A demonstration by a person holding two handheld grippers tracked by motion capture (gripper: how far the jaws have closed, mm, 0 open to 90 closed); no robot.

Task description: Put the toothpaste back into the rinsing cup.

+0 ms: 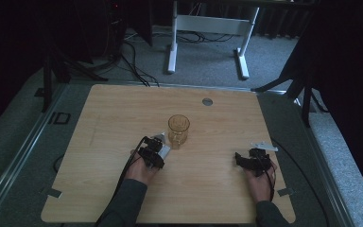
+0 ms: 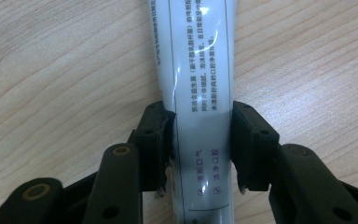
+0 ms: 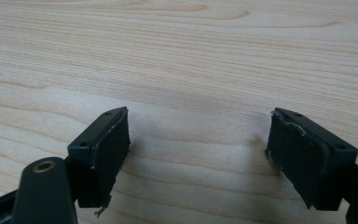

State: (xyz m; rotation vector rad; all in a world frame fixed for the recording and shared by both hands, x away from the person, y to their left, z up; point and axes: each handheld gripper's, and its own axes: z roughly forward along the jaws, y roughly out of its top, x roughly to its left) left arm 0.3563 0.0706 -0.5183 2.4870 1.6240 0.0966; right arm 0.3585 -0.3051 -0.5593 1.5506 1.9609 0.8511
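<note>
The left gripper (image 1: 162, 147) is lying low on the table (image 1: 123, 109), left of centre, with a white tube (image 2: 198, 84) between its jaws. In the left gripper view both pads are pressing the tube's sides — the jaws are standing about half open and gripping it. The tube is lying flat on the wood, its long axis running along the gripper's own line, straight away from the hand. In the high view that is pointing up and to the right, toward the glass (image 1: 178, 128). Small print is running lengthwise down the tube; which end has the cap I cannot tell.

The amber glass is standing upright near the table's middle, just beside the tube's far end; whether they are touching is unclear.

Farther right, the right gripper (image 1: 242, 158) is resting well apart from the glass. Its jaws are spread wide — nothing between them, just bare wood under the pads (image 3: 109, 144).
</note>
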